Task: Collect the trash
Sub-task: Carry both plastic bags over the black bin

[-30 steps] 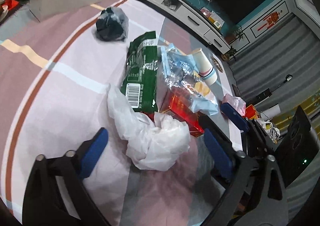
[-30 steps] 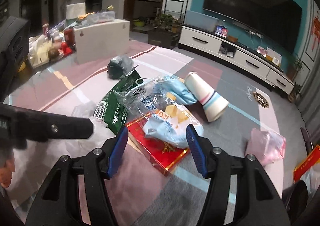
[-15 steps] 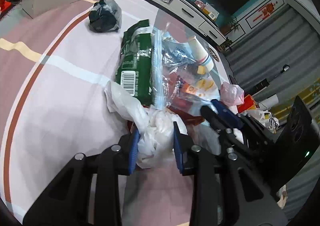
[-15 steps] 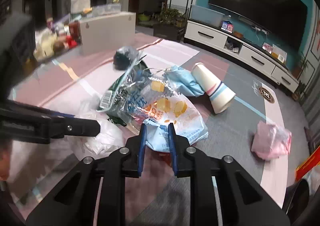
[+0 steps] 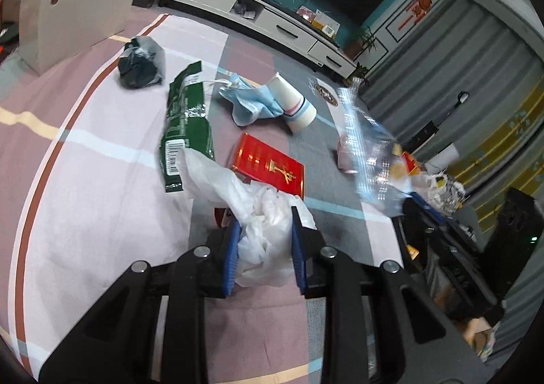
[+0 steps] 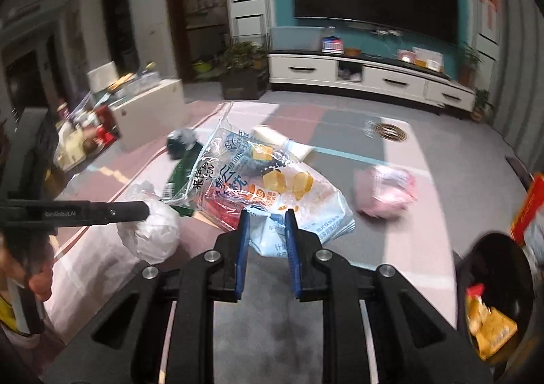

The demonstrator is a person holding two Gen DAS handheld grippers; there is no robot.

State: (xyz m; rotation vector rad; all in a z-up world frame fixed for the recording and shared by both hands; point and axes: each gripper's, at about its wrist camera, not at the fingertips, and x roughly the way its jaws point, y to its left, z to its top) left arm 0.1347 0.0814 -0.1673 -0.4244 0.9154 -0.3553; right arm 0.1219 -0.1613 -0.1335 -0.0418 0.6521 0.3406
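Left wrist | left hand-held gripper (image 5: 263,227) clamps white bag (image 5: 261,214) | right hand-held gripper (image 6: 266,226) clamps snack bag (image 6: 272,193)

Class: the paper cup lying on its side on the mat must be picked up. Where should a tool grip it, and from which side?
Grip the paper cup across its wall near the striped rim, coming from above. It lies on its side, so its round wall faces up. The blue mask crowds its narrow end; the rim end is free.

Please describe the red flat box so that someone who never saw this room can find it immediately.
On the pink and grey floor mat, look just beyond the white crumpled plastic bag held in the left tool. The red flat box lies there, right of the green wrapper. Only it is rigid, bright red with gold print.
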